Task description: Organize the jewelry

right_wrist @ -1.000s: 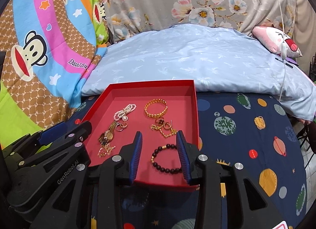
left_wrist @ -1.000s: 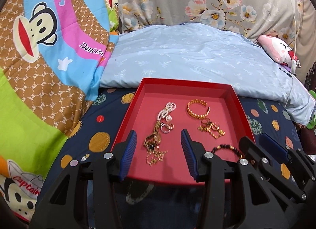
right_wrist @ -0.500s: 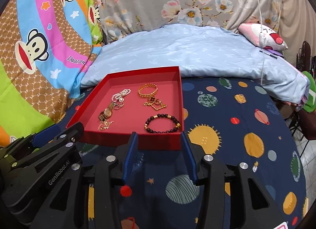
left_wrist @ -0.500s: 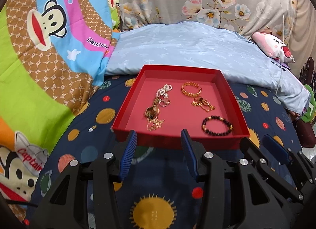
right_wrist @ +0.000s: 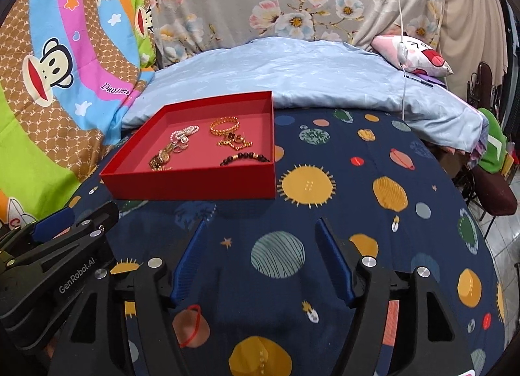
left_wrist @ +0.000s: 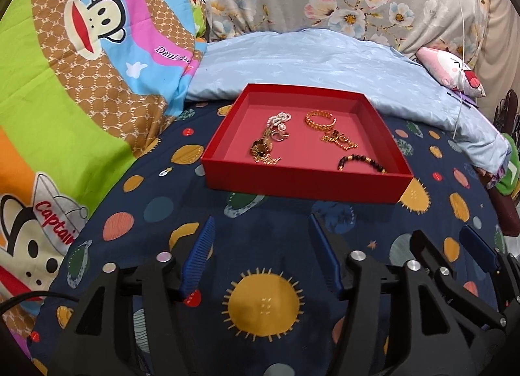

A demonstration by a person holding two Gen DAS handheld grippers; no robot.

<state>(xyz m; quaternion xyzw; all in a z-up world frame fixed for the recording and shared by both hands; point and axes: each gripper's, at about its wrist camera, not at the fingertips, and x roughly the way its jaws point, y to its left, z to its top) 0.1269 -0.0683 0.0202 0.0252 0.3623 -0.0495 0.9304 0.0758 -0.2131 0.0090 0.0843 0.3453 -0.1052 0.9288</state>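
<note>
A red tray lies on the dark planet-print sheet. It holds a pearl strand, a gold watch with chains, a gold bangle, a gold chain piece and a dark bead bracelet. My left gripper is open and empty, well short of the tray. My right gripper is open and empty, also short of the tray. Each gripper shows at the other view's edge.
A light blue pillow lies behind the tray. A cartoon monkey blanket rises on the left. A pink plush and a white cable are at the far right. The bed edge drops off on the right.
Both grippers have pulled back from over the tray toward me and opened wider. The jewelry stays in the tray, unmoved.
</note>
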